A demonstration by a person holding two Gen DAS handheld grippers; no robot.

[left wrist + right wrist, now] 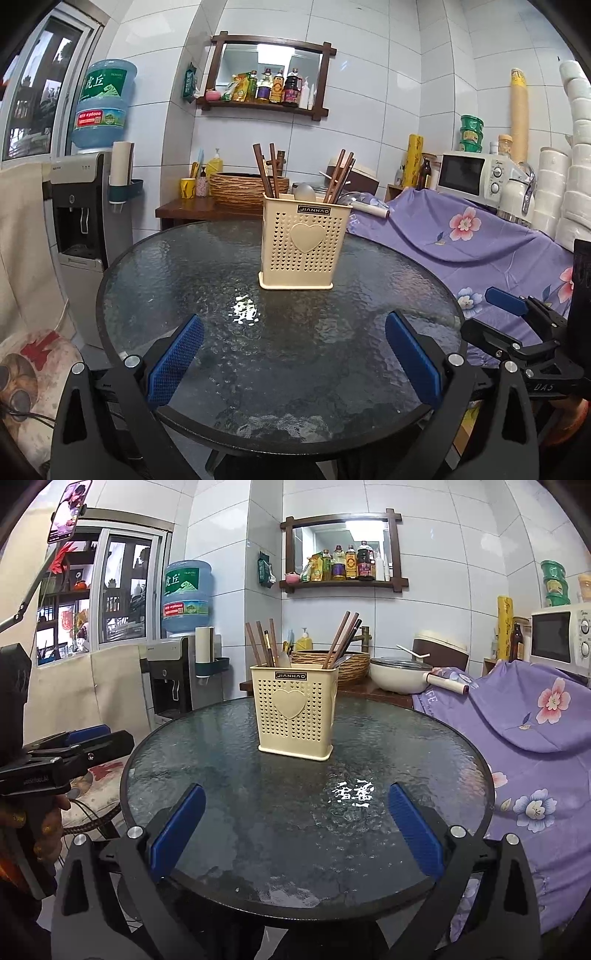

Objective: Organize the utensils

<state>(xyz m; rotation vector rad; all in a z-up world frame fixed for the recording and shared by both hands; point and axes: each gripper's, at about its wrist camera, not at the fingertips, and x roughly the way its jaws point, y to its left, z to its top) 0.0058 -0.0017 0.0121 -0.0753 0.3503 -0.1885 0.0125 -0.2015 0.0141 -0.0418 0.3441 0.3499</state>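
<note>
Left wrist: holder (303, 240) upright on table (184, 280), chopsticks (264, 170), spoon inside; both claws released.

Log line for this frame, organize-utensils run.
stage: utensils in holder | left gripper: open, empty | right gripper: open, empty | utensil holder: upright on glass table, chopsticks and spoons inside | contact: none
</note>
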